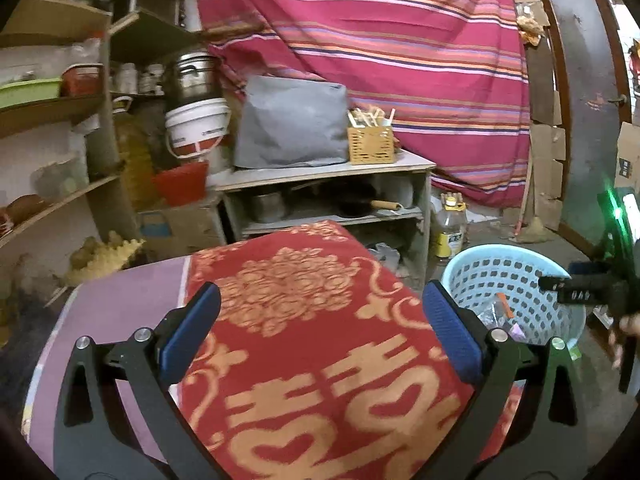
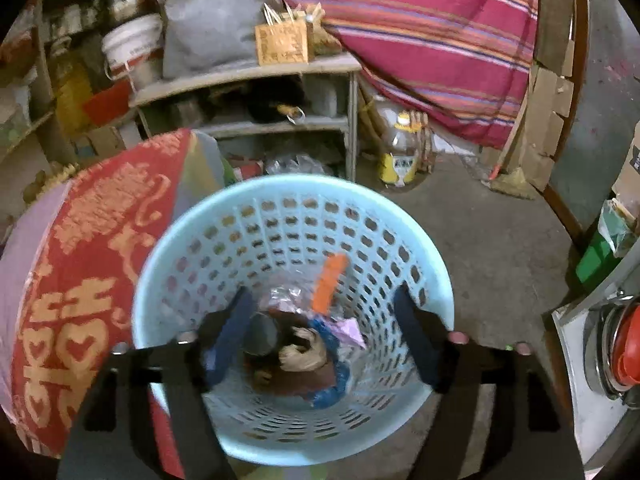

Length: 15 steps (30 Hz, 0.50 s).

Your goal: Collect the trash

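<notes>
Left wrist: left hand-held gripper [image 1: 320, 328] wide, nothing held, over a red cloth [image 1: 320, 360]; blue basket [image 1: 516, 280] at right, scraps inside; right wrist: right hand-held gripper [image 2: 324, 336] wide above the basket [image 2: 208, 220]; trash [image 2: 308, 344] lies at its bottom, orange piece [image 2: 329, 282] on top.

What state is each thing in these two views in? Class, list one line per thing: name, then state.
left gripper: open, nothing between the jaws, above the red cloth.
right gripper: open, nothing held, above the basket.
blue basket: upright on the floor, partly filled with trash.
orange piece: inside the basket, leaning on its wall.
white bucket: upright.
</notes>
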Available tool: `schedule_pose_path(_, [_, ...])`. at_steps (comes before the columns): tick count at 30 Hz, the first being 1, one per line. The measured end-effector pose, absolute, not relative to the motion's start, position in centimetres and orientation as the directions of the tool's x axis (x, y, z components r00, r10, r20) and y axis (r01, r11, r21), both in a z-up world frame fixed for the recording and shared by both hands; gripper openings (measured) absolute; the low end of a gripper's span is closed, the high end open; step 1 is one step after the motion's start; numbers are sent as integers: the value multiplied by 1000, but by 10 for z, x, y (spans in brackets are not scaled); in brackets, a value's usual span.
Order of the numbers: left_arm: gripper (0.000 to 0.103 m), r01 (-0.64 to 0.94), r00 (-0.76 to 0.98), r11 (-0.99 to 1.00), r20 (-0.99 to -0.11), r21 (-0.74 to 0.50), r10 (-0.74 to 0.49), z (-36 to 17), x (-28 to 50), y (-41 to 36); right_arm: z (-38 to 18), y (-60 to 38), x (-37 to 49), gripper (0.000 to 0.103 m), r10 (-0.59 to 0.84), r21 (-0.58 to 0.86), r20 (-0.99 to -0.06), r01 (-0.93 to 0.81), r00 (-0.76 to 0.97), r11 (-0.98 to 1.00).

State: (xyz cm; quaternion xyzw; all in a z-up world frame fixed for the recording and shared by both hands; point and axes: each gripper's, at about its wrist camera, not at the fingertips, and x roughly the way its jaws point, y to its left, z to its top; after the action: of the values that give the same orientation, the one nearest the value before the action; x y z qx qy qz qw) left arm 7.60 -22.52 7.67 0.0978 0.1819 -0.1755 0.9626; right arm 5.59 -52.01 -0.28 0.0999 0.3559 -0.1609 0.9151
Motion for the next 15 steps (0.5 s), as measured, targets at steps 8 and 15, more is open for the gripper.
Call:
schedule_pose_path(8, [98, 277, 898, 958, -376, 75, -230, 74, 44, -146, 32, -455, 27, 95, -178, 73, -572, 266, 801, 961])
schedule_pose_path(15, [98, 162, 918, 986, -373, 38, -136, 47, 27, -77, 18, -380, 4, 99, -154, 69, -531, 224, 833, 972])
